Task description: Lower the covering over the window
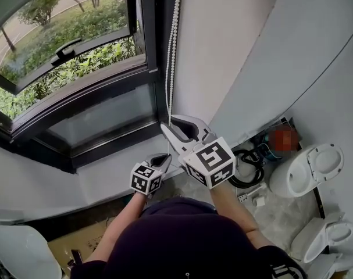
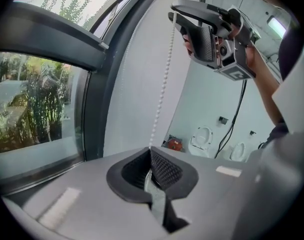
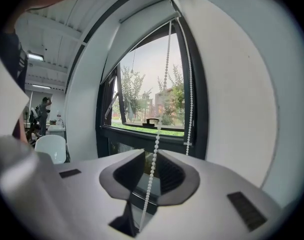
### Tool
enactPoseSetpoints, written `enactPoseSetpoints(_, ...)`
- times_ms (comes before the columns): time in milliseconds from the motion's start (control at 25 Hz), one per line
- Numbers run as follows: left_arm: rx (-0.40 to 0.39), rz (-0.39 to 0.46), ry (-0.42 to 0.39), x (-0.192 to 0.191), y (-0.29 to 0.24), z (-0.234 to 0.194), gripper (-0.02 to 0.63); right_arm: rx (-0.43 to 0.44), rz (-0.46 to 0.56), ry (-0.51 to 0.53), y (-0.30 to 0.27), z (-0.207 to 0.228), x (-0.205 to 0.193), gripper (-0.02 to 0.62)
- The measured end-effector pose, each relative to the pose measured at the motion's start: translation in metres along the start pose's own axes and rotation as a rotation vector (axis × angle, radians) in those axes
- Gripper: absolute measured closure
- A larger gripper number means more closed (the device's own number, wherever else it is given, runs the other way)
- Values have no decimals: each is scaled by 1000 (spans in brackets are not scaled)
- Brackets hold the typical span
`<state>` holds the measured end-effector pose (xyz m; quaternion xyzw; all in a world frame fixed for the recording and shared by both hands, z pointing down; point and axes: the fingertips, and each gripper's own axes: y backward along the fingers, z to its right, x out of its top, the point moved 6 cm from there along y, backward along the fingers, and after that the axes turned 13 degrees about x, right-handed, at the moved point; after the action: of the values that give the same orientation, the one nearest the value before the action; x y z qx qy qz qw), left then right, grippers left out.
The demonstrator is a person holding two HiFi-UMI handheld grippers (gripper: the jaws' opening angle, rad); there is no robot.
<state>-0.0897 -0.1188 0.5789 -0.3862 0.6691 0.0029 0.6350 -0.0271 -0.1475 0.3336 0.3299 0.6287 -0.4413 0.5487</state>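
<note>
Head view. Looked steeply down on a dark-framed window [image 1: 77, 57] at far left, with green shrubs behind the glass. Showed a white bead cord [image 1: 174, 39] hanging just right of the frame, against a pale wall [image 1: 223, 39]. Caught the right gripper [image 1: 171, 122] at the cord's lower end, and the left gripper [image 1: 160, 159] nearer and lower. Took in toilets [image 1: 310, 167] on the floor at right.

Left gripper view. Found the left gripper [image 2: 150, 151] pinched tight on the cord [image 2: 164, 74], the beads running straight up from its tips. Placed the right gripper [image 2: 178, 20] high up at the same cord, jaws parted. Had the window [image 2: 31, 109] at left.

Right gripper view. Found the right gripper [image 3: 152, 156] narrowly parted, the cord [image 3: 164, 84] running between its jaws with a gap on either side, not pressed. Showed a second strand [image 3: 190, 109] at right beside the frame. Showed the window [image 3: 141, 99] beyond, with trees in the glass.
</note>
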Motion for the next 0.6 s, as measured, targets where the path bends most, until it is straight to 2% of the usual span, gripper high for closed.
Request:
enactPoseSetpoints(80, 1, 2, 1, 0, 1, 0, 594, -17, 1, 5, -2, 2, 1, 562)
enactPoseSetpoints(120, 2, 4, 6, 1, 2, 0, 594, -27, 2, 8, -2, 2, 1, 572)
enactPoseSetpoints(360, 8, 5, 21, -1, 3, -1, 594, -53, 26, 5, 2, 5, -3, 581)
enactPoseSetpoints(520, 4, -79, -18, -15, -2, 3, 594, -60, -38, 12, -4, 7, -22, 583)
enactPoseSetpoints(600, 12, -106, 9, -25, -2, -1, 594, -57, -44, -12, -7, 8, -32, 583)
